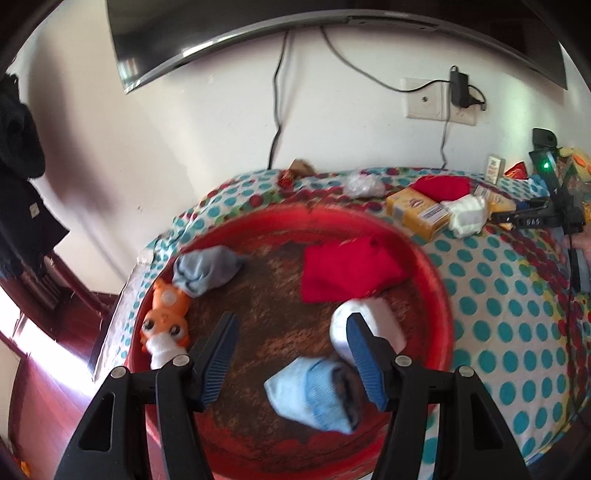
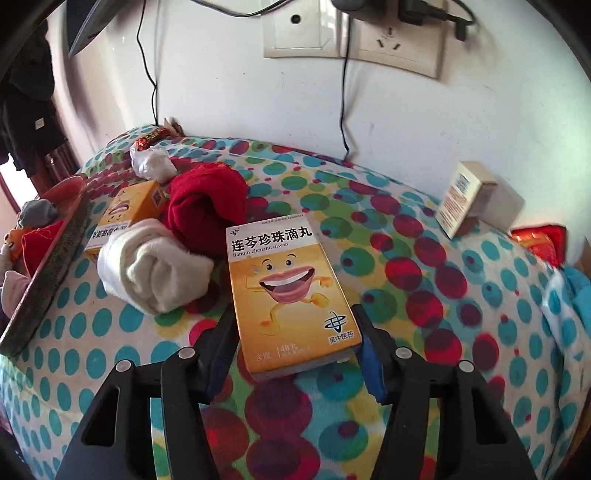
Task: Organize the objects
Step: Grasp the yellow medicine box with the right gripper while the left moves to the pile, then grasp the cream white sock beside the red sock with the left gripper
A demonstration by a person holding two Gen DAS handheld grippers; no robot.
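Note:
My left gripper (image 1: 291, 328) is open above a round red tray (image 1: 436, 295). In the tray lie a light blue rolled sock (image 1: 310, 395) just below the fingers, a white sock (image 1: 380, 317), a red sock (image 1: 347, 273), a grey sock (image 1: 203, 269) and an orange toy (image 1: 166, 314). My right gripper (image 2: 295, 325) has its fingers on both sides of a yellow medicine box (image 2: 288, 291) with a cartoon mouth, which seems held off the dotted cloth. Beside it lie a white sock (image 2: 155, 269), a red sock (image 2: 207, 206) and a second yellow box (image 2: 125, 214).
A dotted cloth (image 2: 406, 258) covers the table against a white wall with sockets (image 2: 354, 33) and cables. A small white box (image 2: 465, 199) stands at the back right. A crumpled white wrapper (image 2: 153, 164) lies at the back left. The tray's edge (image 2: 48, 273) is at left.

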